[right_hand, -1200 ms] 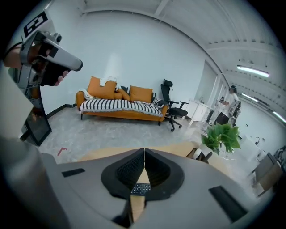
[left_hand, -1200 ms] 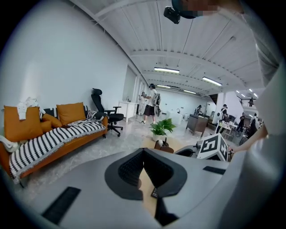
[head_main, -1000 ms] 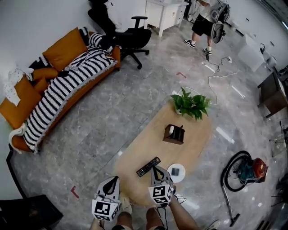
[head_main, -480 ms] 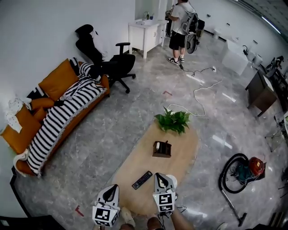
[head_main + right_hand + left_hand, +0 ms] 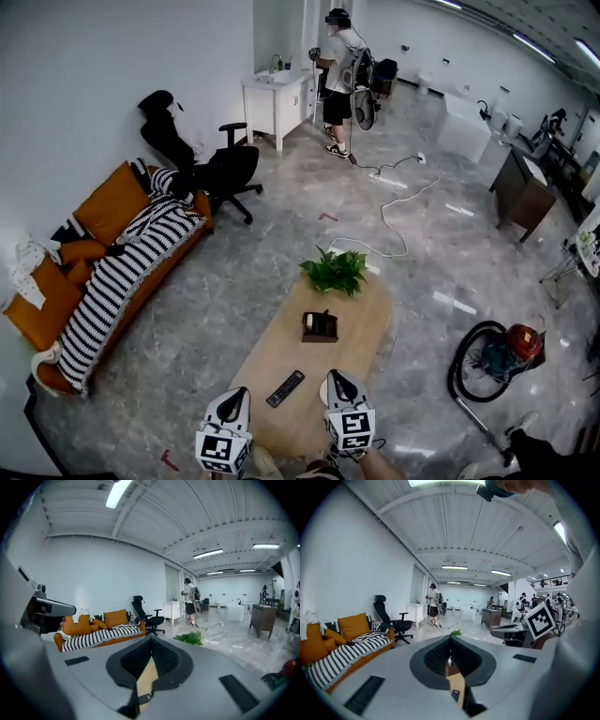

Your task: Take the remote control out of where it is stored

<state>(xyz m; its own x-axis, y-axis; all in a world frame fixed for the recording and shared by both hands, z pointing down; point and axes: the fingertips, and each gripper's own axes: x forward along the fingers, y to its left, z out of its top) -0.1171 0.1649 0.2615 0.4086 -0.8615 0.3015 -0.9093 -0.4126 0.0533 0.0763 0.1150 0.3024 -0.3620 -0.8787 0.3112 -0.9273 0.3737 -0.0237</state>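
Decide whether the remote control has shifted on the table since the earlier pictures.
No. The remote control keeps its slant and its place near-left of the brown box on the table; only the head camera has pulled back.

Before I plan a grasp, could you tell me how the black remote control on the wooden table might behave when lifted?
The slim black remote control looks rigid and probably light. Lying flat on the smooth oval wooden table, it may slide if nudged, but seems unlikely to roll.
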